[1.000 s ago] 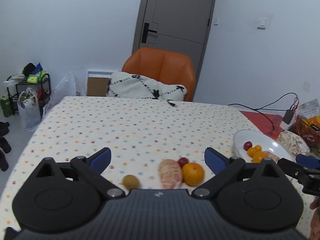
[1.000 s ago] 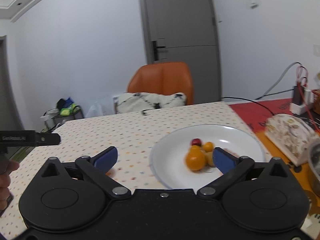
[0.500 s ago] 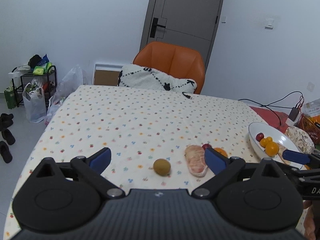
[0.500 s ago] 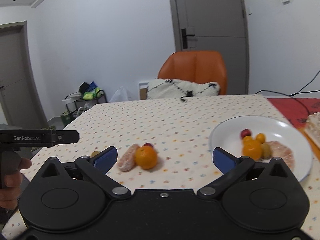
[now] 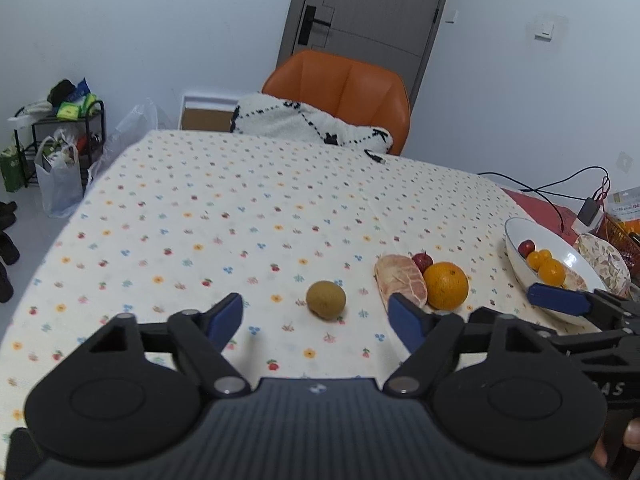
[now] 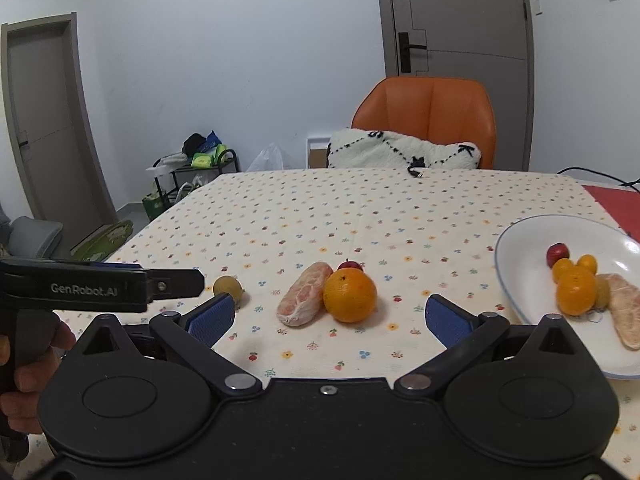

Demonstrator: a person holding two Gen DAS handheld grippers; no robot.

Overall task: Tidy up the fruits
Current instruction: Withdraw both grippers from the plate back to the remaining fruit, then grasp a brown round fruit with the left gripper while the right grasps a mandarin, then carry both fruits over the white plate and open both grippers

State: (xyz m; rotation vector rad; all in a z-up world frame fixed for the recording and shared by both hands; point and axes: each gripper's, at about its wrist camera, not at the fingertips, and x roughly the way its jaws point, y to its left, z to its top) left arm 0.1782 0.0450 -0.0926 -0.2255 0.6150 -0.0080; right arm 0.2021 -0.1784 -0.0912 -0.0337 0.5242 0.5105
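A brown kiwi [image 5: 325, 300] lies on the dotted tablecloth just ahead of my left gripper [image 5: 316, 320], in line with the gap; its jaws are closing and do not touch the fruit. To the right sit a peeled citrus segment [image 5: 400, 286], an orange [image 5: 445, 286] and a small red fruit [image 5: 422, 259]. My right gripper [image 6: 328, 318] is open and holds nothing, facing the orange [image 6: 350, 295] and segment [image 6: 306, 299]. The white plate [image 6: 504, 272] on the right holds several small fruits and another peeled segment.
An orange chair [image 5: 340, 88] with a white cushion stands at the table's far edge. Cables and a charger [image 5: 588, 210] lie on a red mat at the right. A patterned bag [image 5: 600, 258] sits behind the plate. A rack with bags [image 5: 60, 148] stands on the floor at the left.
My left jaws have narrowed and the kiwi now sits centred ahead of them, larger in view. The right gripper's view has swung left from the plate to the loose orange and segment.
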